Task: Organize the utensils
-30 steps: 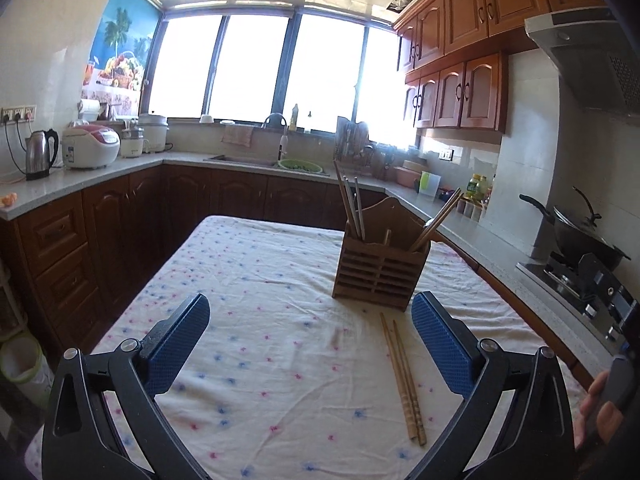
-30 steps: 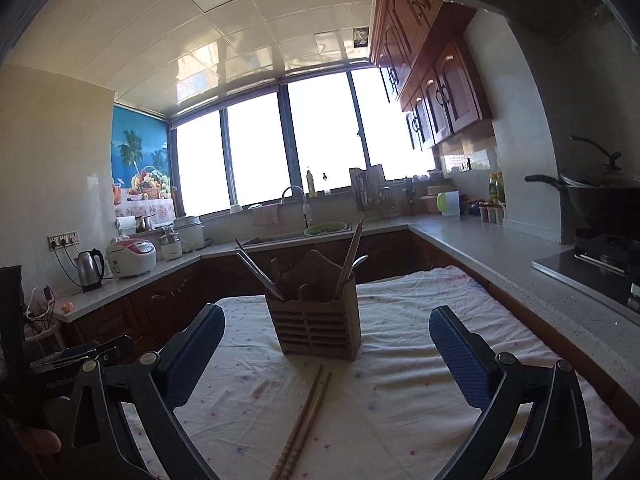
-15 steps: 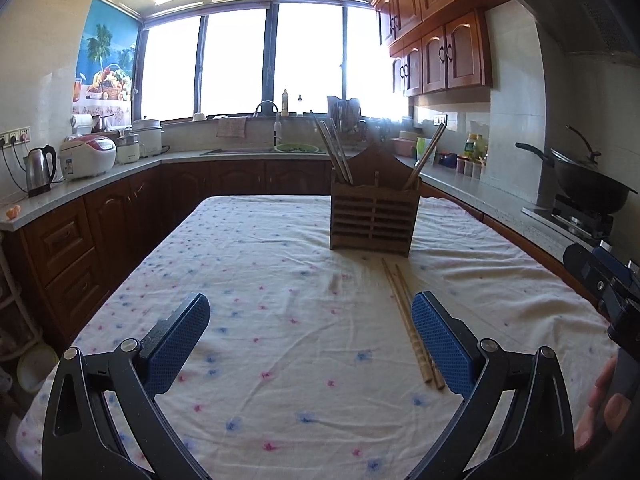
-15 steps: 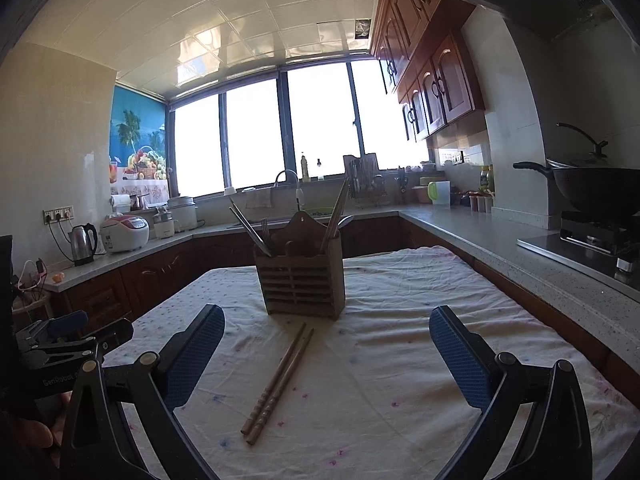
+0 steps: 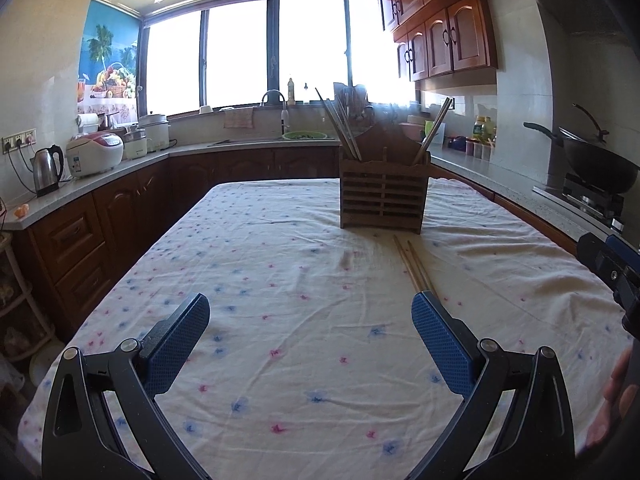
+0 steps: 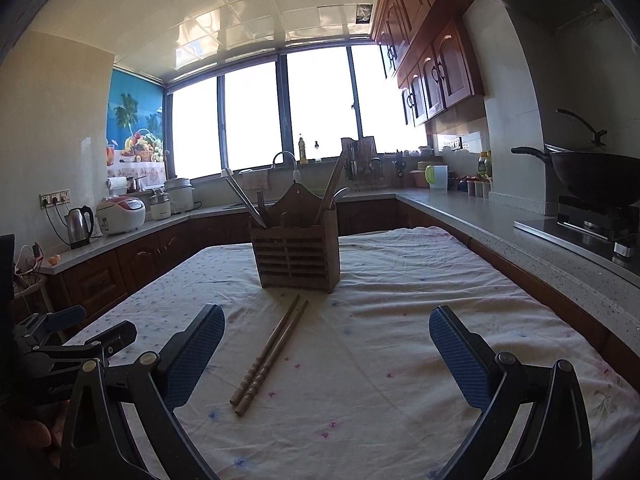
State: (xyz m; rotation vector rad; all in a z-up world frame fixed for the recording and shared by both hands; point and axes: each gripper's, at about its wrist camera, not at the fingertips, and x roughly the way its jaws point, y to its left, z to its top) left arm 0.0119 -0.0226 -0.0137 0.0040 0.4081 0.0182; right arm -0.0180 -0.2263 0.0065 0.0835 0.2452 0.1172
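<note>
Both tools spread apart and empty, left tool [image 5: 310,322], right tool [image 6: 326,330], chopsticks [image 6: 270,354] fully visible only from right wrist

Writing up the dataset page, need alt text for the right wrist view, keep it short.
A pair of wooden chopsticks lies side by side on a floral tablecloth, in front of a slatted wooden utensil holder already holding utensils. The open right gripper hovers low over the table facing them, holding nothing. Kitchen counters and bright windows fill the background.
</note>
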